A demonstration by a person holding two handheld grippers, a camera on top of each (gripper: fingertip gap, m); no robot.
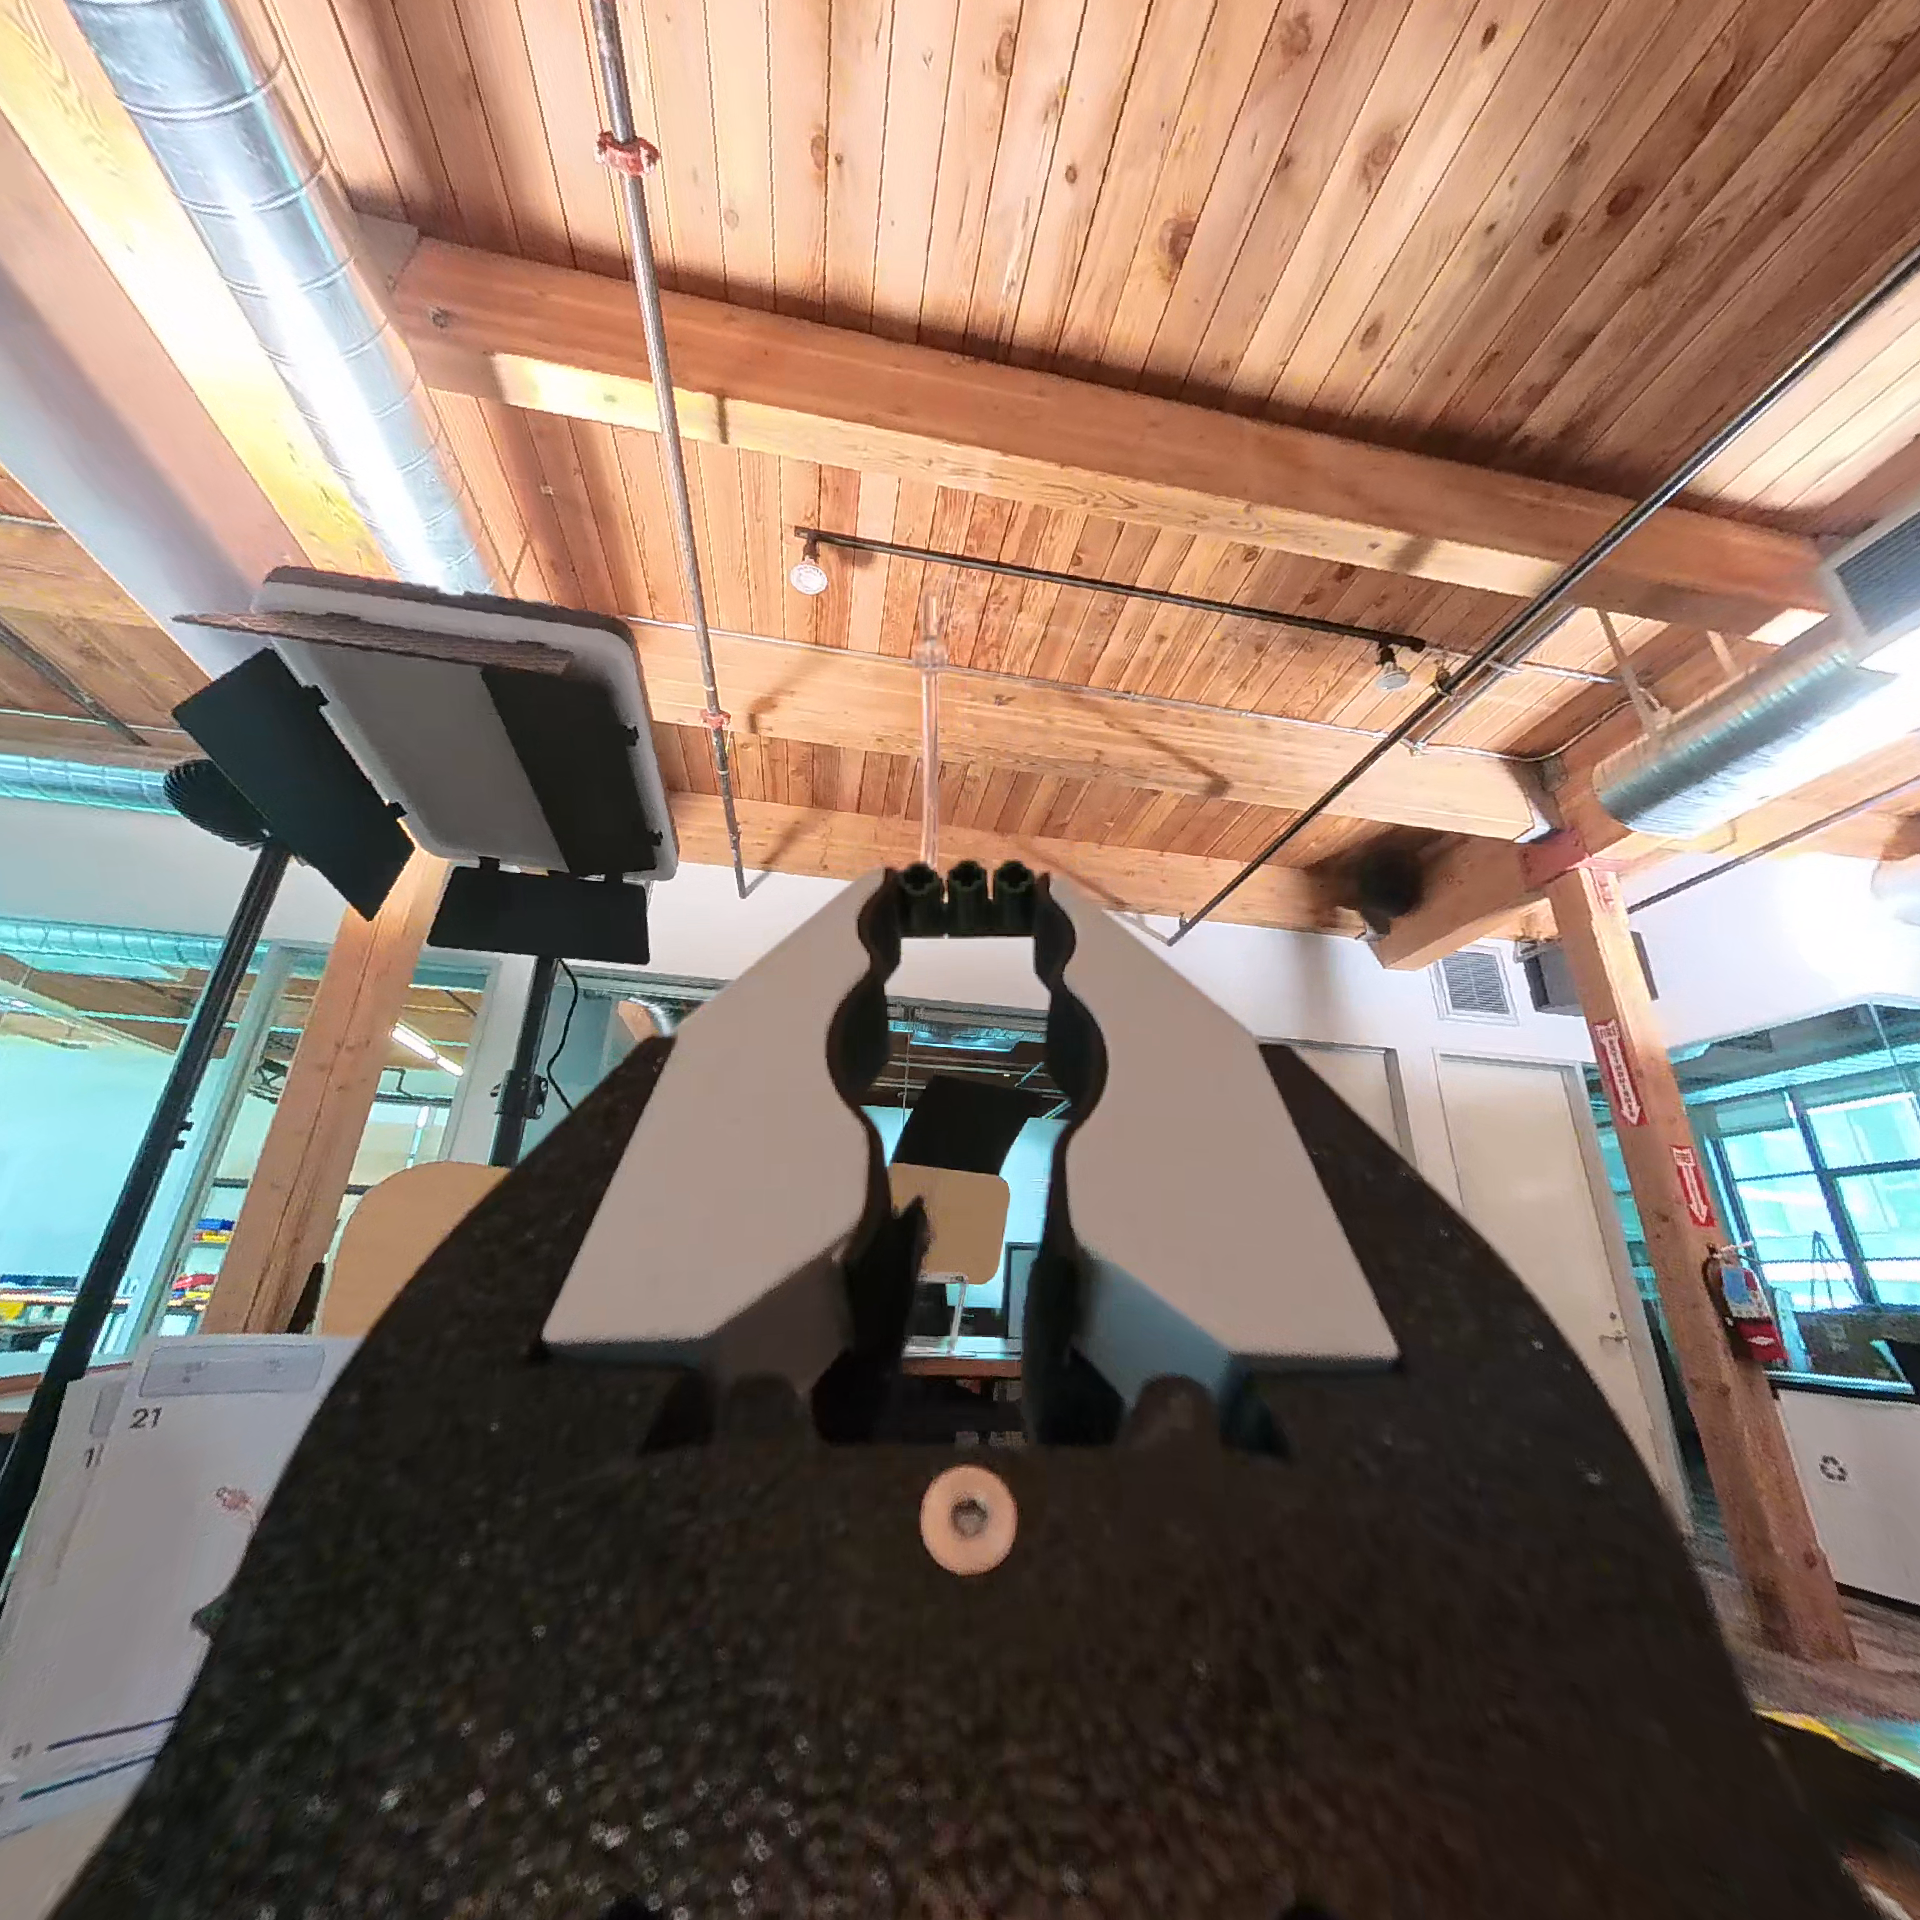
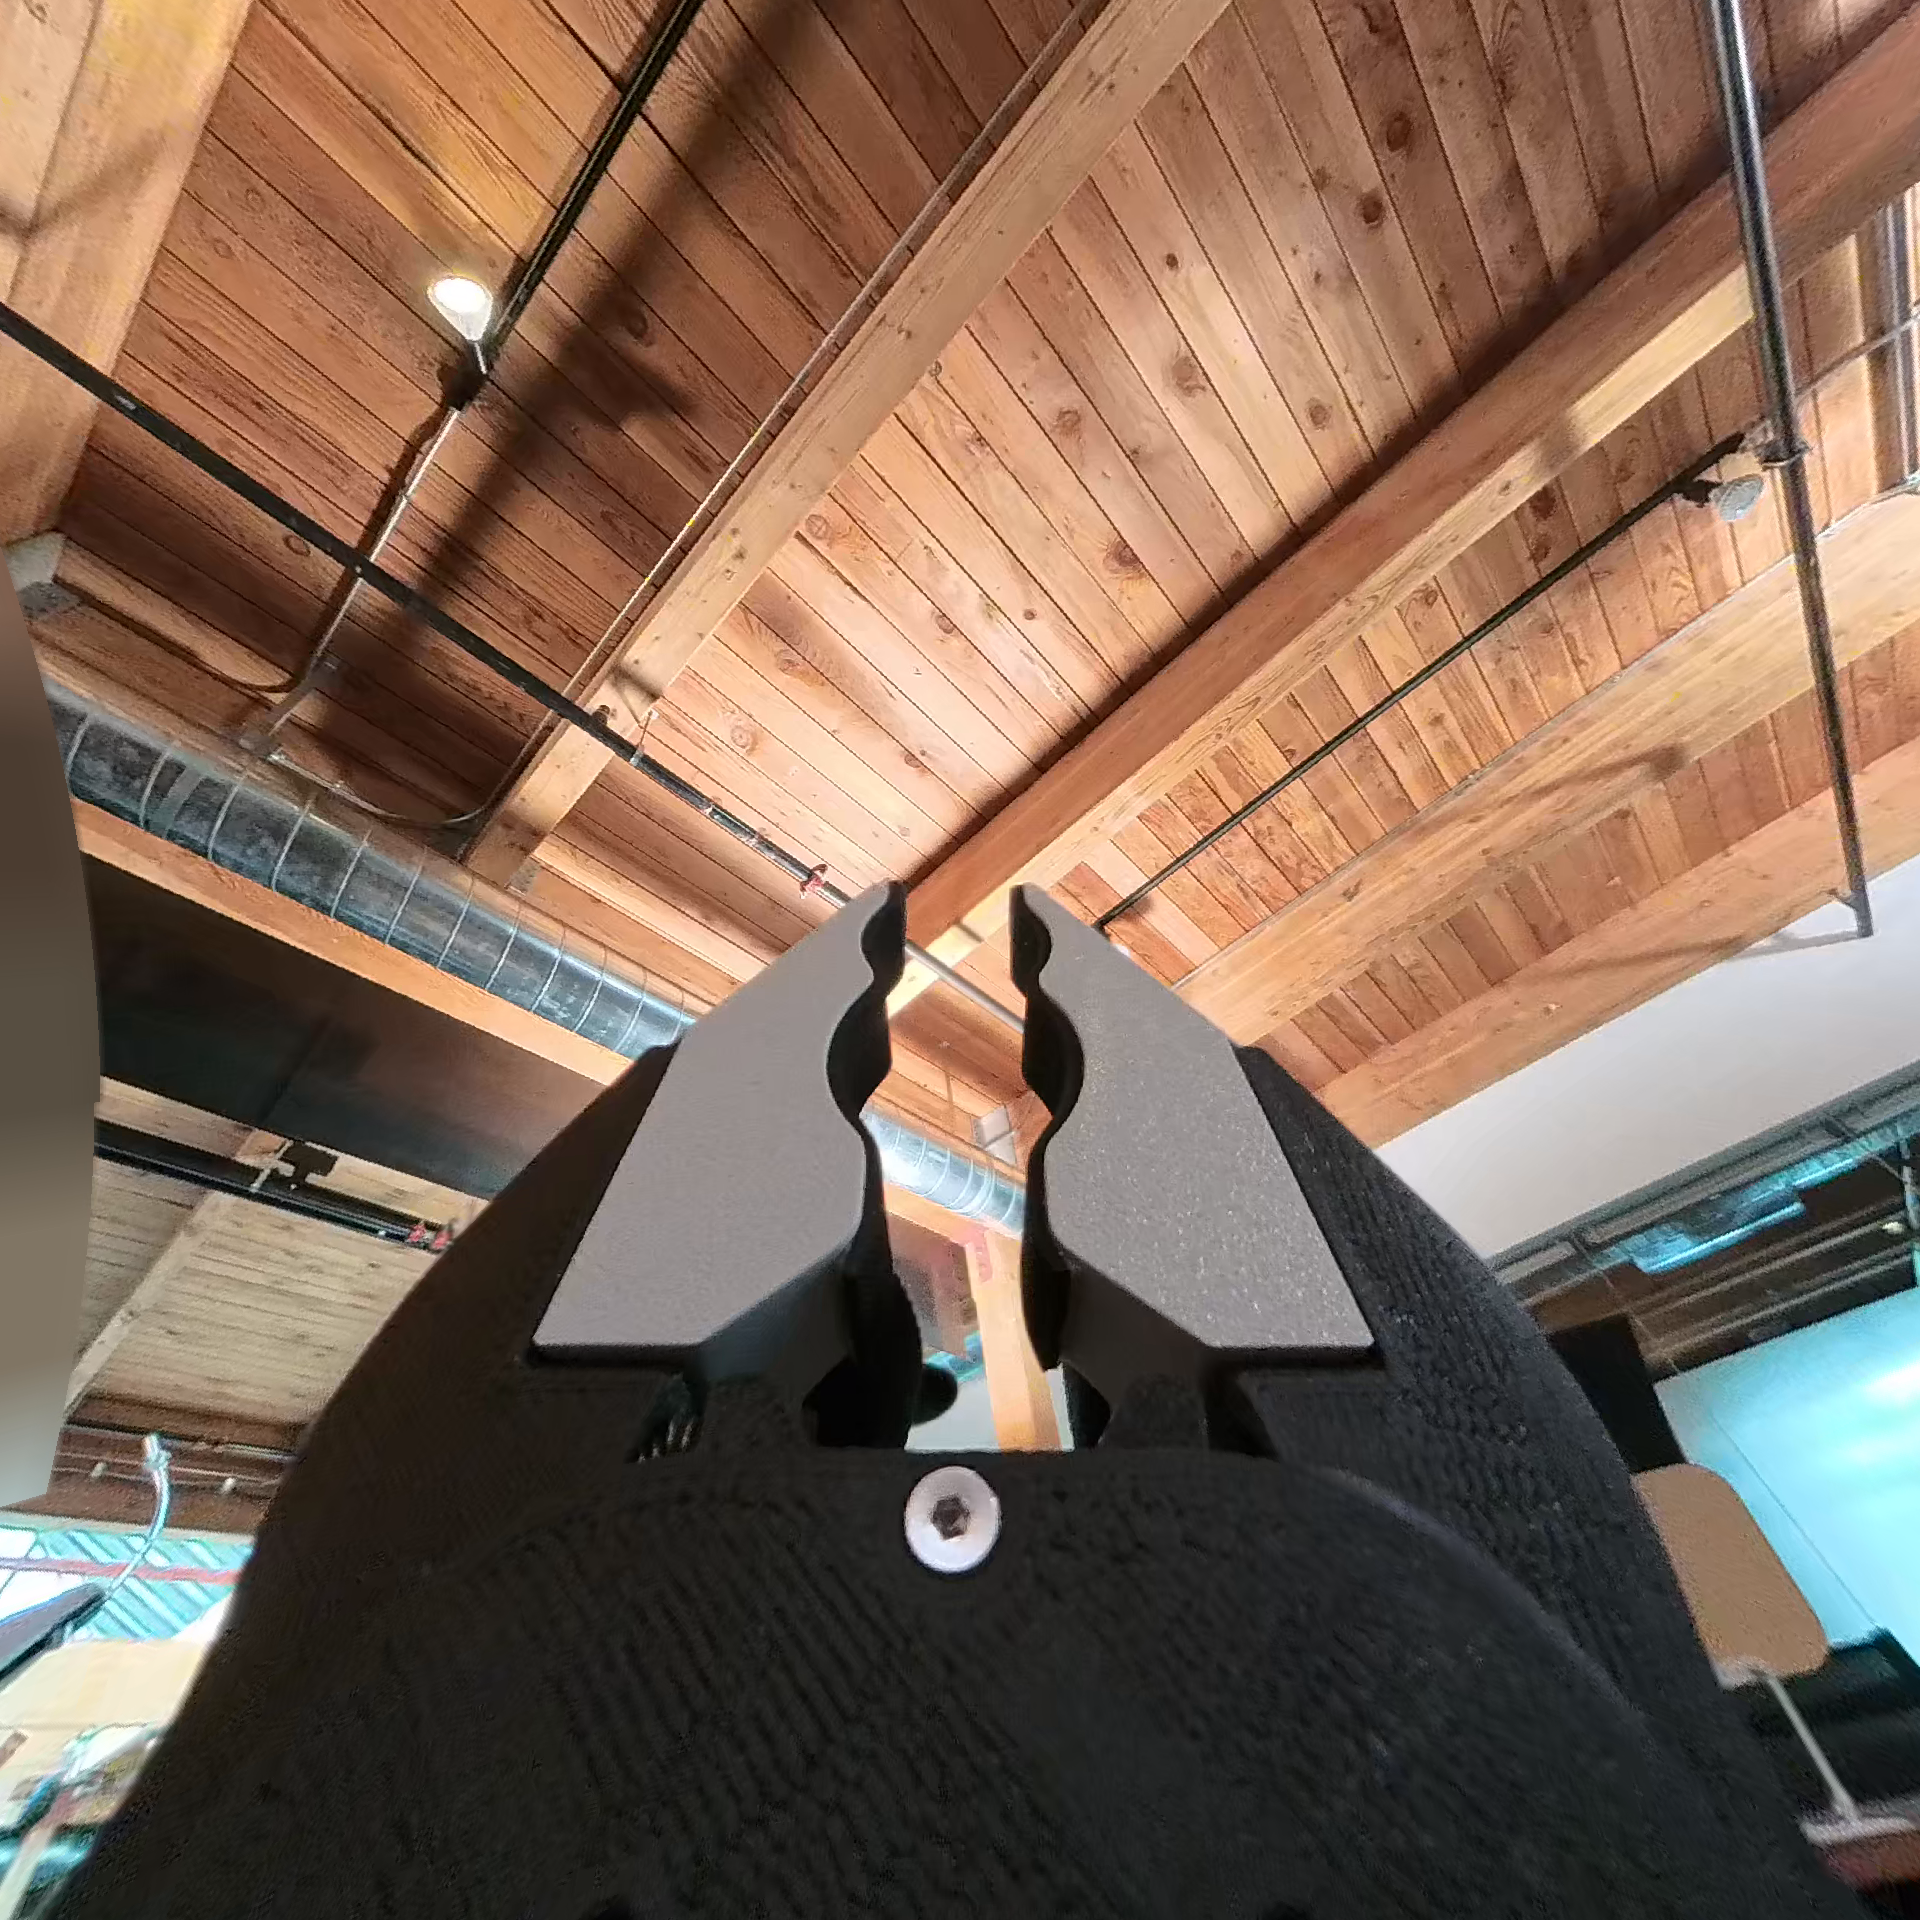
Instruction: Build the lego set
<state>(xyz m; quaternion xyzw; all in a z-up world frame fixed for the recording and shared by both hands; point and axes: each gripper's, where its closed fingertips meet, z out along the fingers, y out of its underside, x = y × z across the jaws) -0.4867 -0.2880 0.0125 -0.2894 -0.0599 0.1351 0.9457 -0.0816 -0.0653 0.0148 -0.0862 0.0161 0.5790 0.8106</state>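
- My left gripper point(image 1: 964, 891) is tilted up at the wood plank ceiling point(image 1: 1039, 260), clamped on a small dark lego piece point(image 1: 966, 902) right at the fingertips.
- Piece shows three round studs in a row, spanning the gap between both tips; a clear thin rod point(image 1: 932, 727) sticks up from it toward the ceiling.
- My right gripper point(image 2: 958, 914) also points up at the ceiling, fingers parted with a narrow gap, nothing between them.
- Left view background: studio light panel point(image 1: 457, 727) on a black stand at left, silver duct point(image 1: 281, 270) overhead, white box point(image 1: 177, 1475) at lower left.
- No other lego parts in either view.
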